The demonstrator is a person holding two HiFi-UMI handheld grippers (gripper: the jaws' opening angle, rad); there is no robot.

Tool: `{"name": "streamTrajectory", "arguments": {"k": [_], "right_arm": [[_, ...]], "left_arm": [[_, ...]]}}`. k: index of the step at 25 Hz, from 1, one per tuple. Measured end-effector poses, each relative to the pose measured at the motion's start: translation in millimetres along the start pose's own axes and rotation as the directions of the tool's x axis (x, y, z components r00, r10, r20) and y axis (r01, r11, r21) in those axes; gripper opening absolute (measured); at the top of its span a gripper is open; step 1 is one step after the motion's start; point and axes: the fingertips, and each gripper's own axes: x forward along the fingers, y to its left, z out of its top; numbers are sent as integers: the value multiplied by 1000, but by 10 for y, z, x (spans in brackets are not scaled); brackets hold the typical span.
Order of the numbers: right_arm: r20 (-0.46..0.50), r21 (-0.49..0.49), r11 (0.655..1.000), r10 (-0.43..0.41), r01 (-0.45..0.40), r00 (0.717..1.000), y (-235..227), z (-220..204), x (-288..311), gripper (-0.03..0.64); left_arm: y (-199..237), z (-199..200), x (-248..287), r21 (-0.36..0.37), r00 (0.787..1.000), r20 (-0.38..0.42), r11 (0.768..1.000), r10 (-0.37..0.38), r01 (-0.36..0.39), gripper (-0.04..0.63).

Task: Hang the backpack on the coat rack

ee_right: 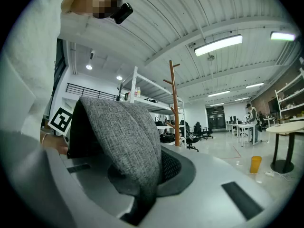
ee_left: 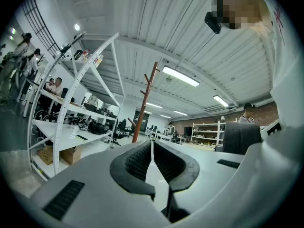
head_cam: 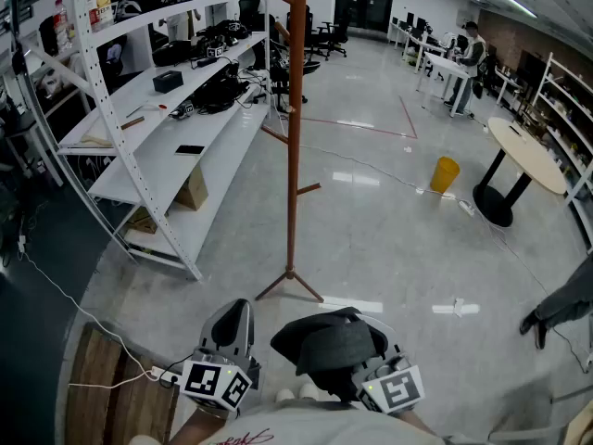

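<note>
The brown wooden coat rack (head_cam: pixel 295 137) stands on the grey floor straight ahead, with short pegs up its pole; it also shows far off as the coat rack (ee_left: pixel 142 108) and the coat rack (ee_right: pixel 175 103). A dark grey fabric backpack (head_cam: pixel 334 341) hangs low in front of me, well short of the rack. My right gripper (ee_right: pixel 159 170) is shut on the backpack (ee_right: pixel 123 137), whose cloth folds over the jaws. My left gripper (ee_left: pixel 152 144) is beside it at the left, shut and empty, pads touching. In the left gripper view the backpack (ee_left: pixel 240 137) shows at the right edge.
White metal shelving (head_cam: pixel 157 109) with gear runs along the left. A yellow bin (head_cam: pixel 445 174) and a round table (head_cam: pixel 528 151) stand at the right. A person's leg (head_cam: pixel 556 309) shows at the right edge. A wooden pallet (head_cam: pixel 102 387) and a cable lie at bottom left.
</note>
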Motion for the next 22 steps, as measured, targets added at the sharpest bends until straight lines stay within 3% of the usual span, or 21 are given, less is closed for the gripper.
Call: {"name": "streamTrajectory", "arguments": {"k": [22], "right_arm": [[70, 6, 1000, 30, -31, 997, 35, 186, -77, 21]], "left_arm": [[-54, 4, -125, -2, 1000, 5, 1000, 26, -26, 25]]}}
